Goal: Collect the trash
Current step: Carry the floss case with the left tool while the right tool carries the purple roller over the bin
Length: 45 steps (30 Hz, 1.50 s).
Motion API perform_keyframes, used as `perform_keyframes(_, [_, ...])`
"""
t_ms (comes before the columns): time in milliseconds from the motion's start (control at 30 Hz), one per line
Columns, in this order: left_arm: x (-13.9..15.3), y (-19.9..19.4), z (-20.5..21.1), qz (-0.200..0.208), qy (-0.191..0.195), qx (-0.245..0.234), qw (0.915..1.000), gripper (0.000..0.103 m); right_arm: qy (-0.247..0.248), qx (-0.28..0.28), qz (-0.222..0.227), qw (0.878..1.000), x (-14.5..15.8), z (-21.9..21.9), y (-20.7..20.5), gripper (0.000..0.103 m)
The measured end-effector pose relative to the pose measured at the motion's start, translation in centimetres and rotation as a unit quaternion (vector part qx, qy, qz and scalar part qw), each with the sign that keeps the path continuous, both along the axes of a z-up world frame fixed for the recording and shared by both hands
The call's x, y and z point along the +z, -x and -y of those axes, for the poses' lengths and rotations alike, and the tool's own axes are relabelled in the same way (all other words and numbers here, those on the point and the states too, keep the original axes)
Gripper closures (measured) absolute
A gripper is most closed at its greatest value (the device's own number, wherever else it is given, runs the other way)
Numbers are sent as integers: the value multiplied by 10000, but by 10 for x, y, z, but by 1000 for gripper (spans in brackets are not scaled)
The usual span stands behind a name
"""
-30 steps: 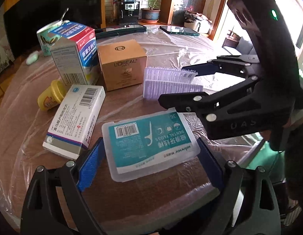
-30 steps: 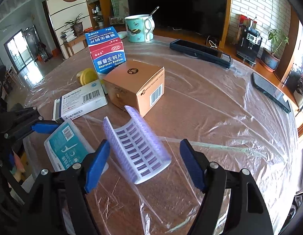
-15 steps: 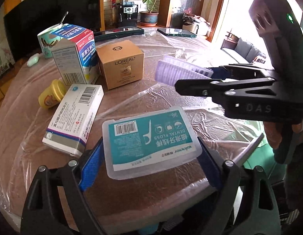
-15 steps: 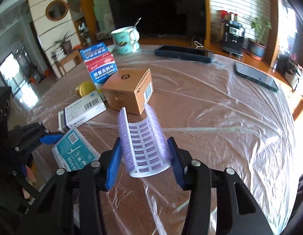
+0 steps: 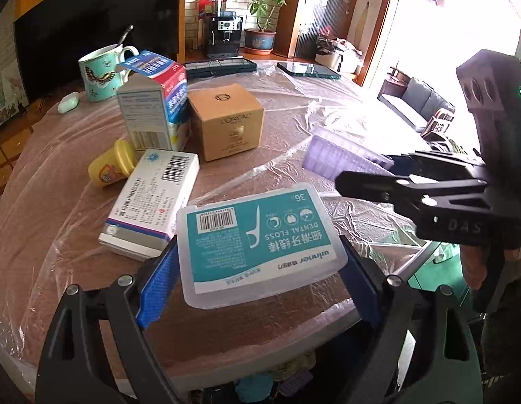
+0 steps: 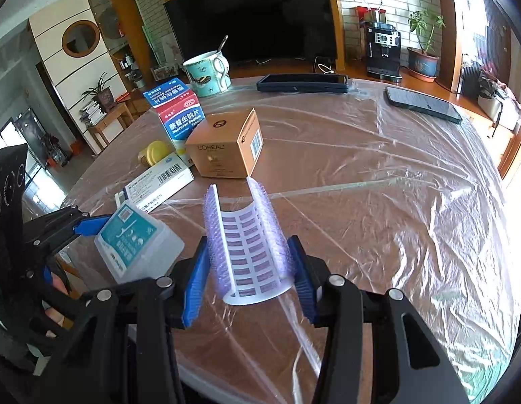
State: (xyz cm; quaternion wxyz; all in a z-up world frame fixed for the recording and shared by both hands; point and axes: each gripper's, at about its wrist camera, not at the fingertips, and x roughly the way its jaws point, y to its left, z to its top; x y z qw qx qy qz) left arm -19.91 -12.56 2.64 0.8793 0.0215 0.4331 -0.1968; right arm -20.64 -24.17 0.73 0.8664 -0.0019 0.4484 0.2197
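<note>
Nearest, the left gripper [image 5: 257,286] clamps a flat translucent plastic dental-floss box with a teal label [image 5: 260,239] by its two sides, held clear of the table edge. The right gripper [image 6: 248,277], open a second ago, now squeezes a thin purple-and-white ridged sheet [image 6: 247,239] into a trough, lifted off the film. Both pieces look ready for binning. Farther off, on the crinkled glossy plastic-covered brown table [image 6: 378,202], cardboard boxes wait.

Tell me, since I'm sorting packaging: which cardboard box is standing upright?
The blue-and-white medicine box with its top flap open; the brown box is squat, the other white one lies flat.
</note>
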Motion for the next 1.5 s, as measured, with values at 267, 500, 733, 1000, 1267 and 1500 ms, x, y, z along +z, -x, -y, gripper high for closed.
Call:
perform_keyframes(267, [9,8,-10,81,56,27,9999,14,-60,-27,134,9999,14,-4,19,57])
perform_keyframes(500, [13,18,-17,81,42,49,9999,14,-116,-7,157,9998,19,-8,37,57])
perform_keyframes(733, [17,34,-28,97,29,93,9999,14,-107,59,167,9998,23,-11,59,57])
perform_keyframes(1000, [23,54,-36,140,42,52,9999,14,-68,174,123,9997,24,-16,84,57])
perform_keyframes(1267, [23,72,-39,109,17,-47,9999,14,-42,245,2,9997,18,-18,108,57])
perform_keyframes(1500, [21,90,-40,59,5,-157,9999,14,-16,254,-132,9996,10,-18,125,57])
